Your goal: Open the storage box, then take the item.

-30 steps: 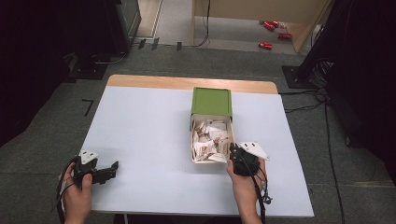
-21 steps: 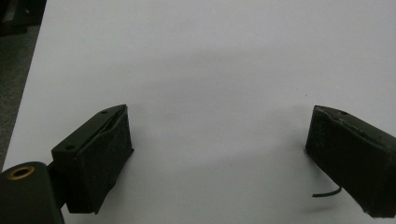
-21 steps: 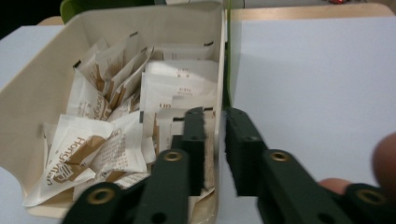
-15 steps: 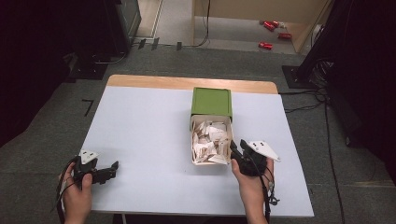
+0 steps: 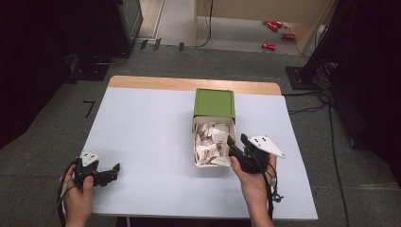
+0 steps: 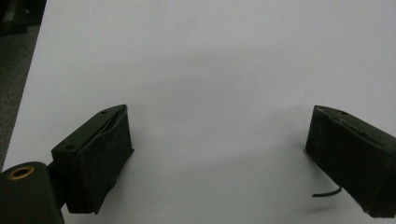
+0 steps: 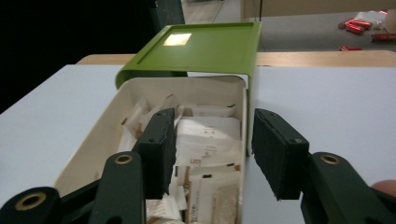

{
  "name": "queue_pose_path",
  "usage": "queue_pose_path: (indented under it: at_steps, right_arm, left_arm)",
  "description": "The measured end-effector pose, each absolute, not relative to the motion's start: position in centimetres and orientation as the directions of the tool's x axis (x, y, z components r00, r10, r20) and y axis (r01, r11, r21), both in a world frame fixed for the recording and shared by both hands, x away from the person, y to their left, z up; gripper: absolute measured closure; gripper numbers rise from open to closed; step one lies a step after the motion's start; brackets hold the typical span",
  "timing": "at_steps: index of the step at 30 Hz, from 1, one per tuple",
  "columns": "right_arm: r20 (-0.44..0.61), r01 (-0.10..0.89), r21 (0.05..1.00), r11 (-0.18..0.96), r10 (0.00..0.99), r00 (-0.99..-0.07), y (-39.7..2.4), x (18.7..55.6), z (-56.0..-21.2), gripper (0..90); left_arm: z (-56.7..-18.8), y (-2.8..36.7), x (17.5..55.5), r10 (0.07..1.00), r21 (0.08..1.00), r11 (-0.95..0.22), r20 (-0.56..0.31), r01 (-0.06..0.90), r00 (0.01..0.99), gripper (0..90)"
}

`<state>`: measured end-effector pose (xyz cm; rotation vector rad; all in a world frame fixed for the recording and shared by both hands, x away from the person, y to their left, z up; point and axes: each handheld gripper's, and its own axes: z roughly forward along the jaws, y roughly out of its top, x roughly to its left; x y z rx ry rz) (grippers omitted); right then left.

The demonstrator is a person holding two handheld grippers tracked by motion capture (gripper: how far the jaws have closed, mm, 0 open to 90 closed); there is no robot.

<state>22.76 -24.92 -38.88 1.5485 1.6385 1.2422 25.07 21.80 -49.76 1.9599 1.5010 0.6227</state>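
A white worktop (image 5: 151, 137) with a wooden far edge is seen on a grey carpeted floor. Near its middle a cream box (image 5: 196, 158) full of paper sachets (image 5: 210, 139) is half drawn out of a green sleeve (image 5: 214, 101). The right gripper (image 5: 237, 142) is held at the box's near right corner; its jaws have just been opening, 1 inside the box over the sachets, 1 outside the wall, nothing pinched. The left gripper (image 5: 115, 169) lies near the front left corner, jaws spread wide over bare worktop.
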Motion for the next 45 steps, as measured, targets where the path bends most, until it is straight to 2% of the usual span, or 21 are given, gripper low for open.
queue_pose_path:
  at_steps: [17, 27, 39, 45]
  right_arm:
    - [0.177, 0.47, 0.882, -0.035, 0.949, -0.26, -21.6, 23.4, -39.7, 50.3]
    - [0.177, 0.491, 0.871, -0.025, 0.947, -0.266, -20.5, 23.9, -40.7, 51.2]
    - [0.189, 0.533, 0.846, -0.012, 0.942, -0.278, -19.6, 24.3, -42.7, 56.8]
    - [0.195, 0.547, 0.837, -0.007, 0.938, -0.287, -19.1, 24.0, -43.4, 64.0]
  left_arm:
    - [-49.7, 21.8, 25.1, 0.966, 0.694, -0.194, 0.014, 0.694, 0.257, 7.4]
    - [-49.7, 21.8, 25.1, 0.966, 0.694, -0.195, 0.014, 0.693, 0.257, 7.4]
    - [-49.8, 21.8, 25.1, 0.966, 0.695, -0.194, 0.015, 0.693, 0.256, 7.4]
    - [-49.7, 21.8, 25.1, 0.966, 0.694, -0.195, 0.015, 0.693, 0.257, 7.4]
